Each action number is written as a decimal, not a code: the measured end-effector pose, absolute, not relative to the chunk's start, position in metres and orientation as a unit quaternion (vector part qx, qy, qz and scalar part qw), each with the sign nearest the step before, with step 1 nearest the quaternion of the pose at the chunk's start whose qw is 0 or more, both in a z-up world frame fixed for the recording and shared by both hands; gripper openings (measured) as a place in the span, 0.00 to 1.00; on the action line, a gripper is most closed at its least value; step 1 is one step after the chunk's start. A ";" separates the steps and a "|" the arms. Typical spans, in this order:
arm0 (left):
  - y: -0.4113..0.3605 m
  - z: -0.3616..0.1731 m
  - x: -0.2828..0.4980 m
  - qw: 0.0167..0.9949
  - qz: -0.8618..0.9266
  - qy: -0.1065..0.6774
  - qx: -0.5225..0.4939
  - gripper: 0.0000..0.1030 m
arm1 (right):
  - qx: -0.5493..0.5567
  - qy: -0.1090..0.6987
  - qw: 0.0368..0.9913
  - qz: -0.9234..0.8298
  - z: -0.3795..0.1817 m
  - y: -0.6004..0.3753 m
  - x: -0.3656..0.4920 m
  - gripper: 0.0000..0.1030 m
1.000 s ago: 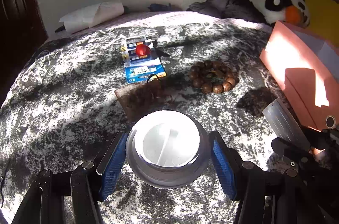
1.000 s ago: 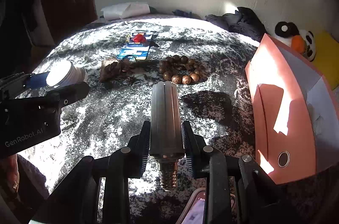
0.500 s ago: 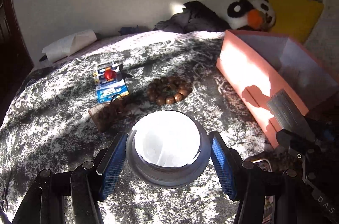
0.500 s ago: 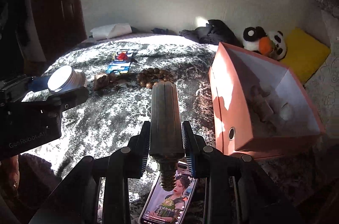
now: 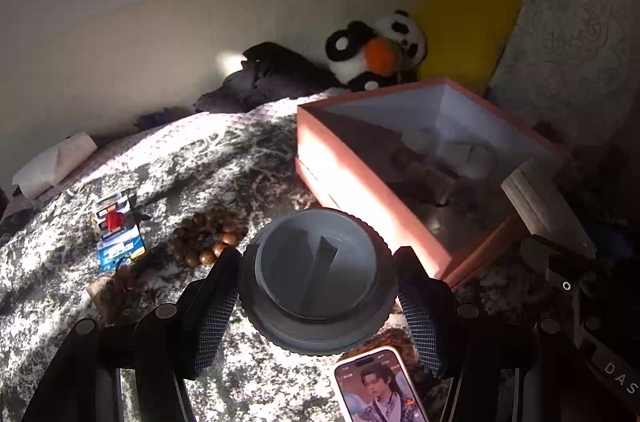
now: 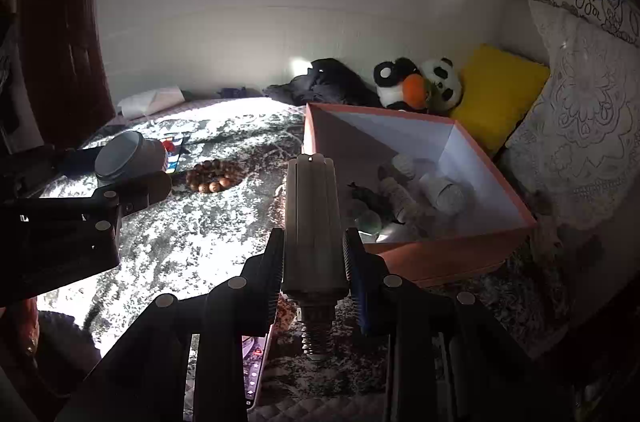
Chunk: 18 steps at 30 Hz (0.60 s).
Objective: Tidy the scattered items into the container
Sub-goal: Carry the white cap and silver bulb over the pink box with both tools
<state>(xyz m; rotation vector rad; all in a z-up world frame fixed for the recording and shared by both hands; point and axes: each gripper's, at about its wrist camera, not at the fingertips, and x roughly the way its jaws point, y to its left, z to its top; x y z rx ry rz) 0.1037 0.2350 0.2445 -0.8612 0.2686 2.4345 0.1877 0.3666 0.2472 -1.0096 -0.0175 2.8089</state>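
Carrying both loads above the bed toward the open pink cardboard box (image 6: 440,258), left gripper (image 5: 318,286) clamps a light, rigid grey ribbed-rim plastic jar (image 5: 316,278) across its rim, right gripper (image 6: 314,254) pinches a fragile, slick grooved corn-style bulb (image 6: 312,218) mid-body.

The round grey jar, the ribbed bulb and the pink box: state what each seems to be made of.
Round grey jar in the left gripper: likely matte plastic; smooth moulded top, knurled rim. Ribbed bulb in the right gripper: dull pale ribs, plastic or metal, unclear; threaded metal screw base. Pink box: apparently cardboard; thin flat walls, matte pink outside, white inside.
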 end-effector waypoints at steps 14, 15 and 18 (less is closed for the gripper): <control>0.357 0.271 0.085 0.344 0.881 0.145 -0.292 0.64 | -0.304 0.013 0.150 0.941 0.282 0.460 0.181 0.30; 0.365 0.272 0.081 0.347 0.880 0.148 -0.290 0.64 | -0.303 0.016 0.152 0.941 0.282 0.467 0.178 0.30; 0.388 0.274 0.065 0.356 0.875 0.154 -0.289 0.64 | -0.301 0.024 0.160 0.940 0.281 0.488 0.162 0.30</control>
